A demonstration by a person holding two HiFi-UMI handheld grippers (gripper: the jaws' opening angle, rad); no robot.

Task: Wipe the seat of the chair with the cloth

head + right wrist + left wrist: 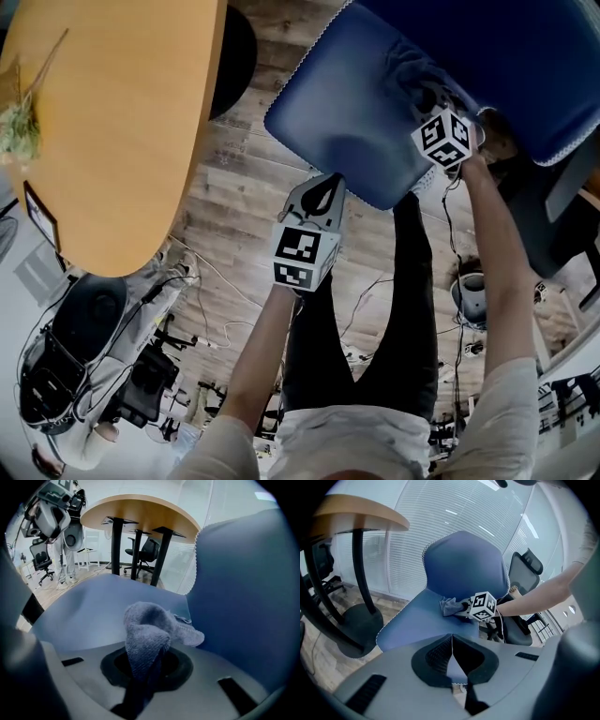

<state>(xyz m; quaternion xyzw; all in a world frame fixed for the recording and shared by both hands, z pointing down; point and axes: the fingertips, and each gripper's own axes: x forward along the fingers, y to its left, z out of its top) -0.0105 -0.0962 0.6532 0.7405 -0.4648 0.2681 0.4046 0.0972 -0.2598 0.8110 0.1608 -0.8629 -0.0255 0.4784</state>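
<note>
right tool [149, 666] pinching cloth [146, 627], head view hides grip

We can read no words, numbers, brand names or signs anywhere in these views. The only printed marks are bold black-and-white square patterns on the marker cube [303, 256] of the left gripper [323, 190] and on the marker cube [444, 138] of the right gripper [150, 660]. They are blocky coded shapes, not letters or digits.
</note>
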